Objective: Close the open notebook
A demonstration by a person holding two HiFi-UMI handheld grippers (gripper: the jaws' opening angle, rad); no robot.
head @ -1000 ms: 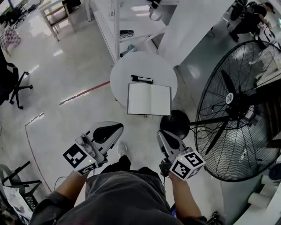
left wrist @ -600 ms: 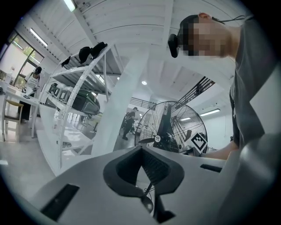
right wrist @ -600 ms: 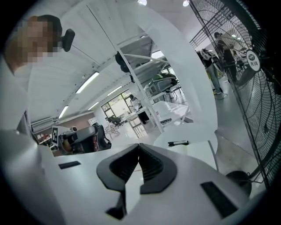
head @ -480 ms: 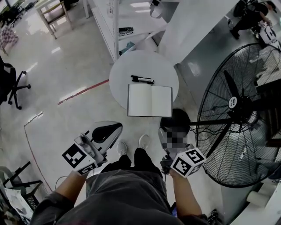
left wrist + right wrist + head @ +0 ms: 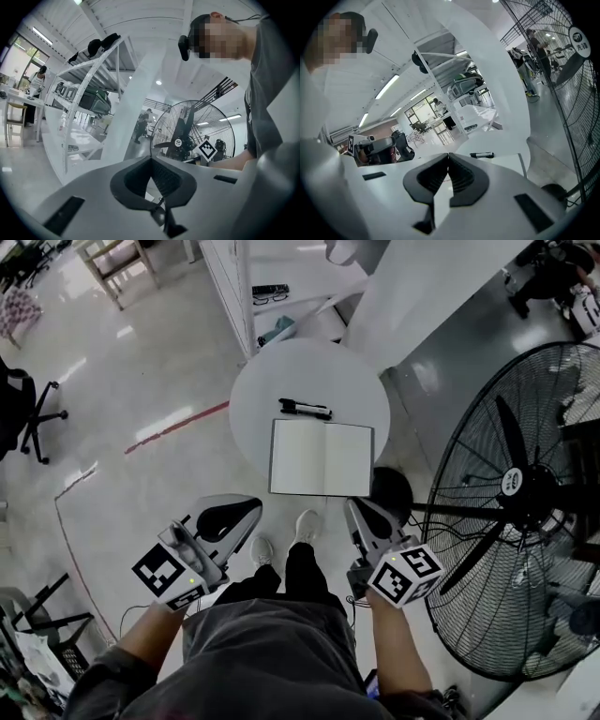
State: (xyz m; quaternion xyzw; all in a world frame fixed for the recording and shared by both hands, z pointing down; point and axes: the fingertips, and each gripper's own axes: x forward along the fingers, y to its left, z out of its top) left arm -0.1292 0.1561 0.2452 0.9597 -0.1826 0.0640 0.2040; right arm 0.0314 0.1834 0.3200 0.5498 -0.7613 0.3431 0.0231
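Observation:
The open notebook [image 5: 322, 457] lies flat with blank white pages up, on the near part of a round white table [image 5: 272, 381]. A black pen [image 5: 305, 409] lies just beyond it and also shows in the right gripper view [image 5: 482, 154]. My left gripper [image 5: 255, 506] is shut and empty, held over the floor, short of the table and left of the notebook's near edge. My right gripper [image 5: 352, 506] is also shut and empty, just short of the notebook's near right corner. In their own views the left gripper [image 5: 151, 159] and the right gripper [image 5: 448, 154] have their jaws pressed together.
A large black floor fan [image 5: 525, 512] stands close on the right, its round base [image 5: 392, 491] beside the table. White shelving [image 5: 272, 296] rises behind the table. An office chair [image 5: 28, 418] stands at far left. The person's shoes [image 5: 305, 526] are near the table's foot.
Both grippers have moved forward toward the table, and the table and notebook sit nearer in the head view. The person has stepped forward. Both pairs of jaws stayed shut.

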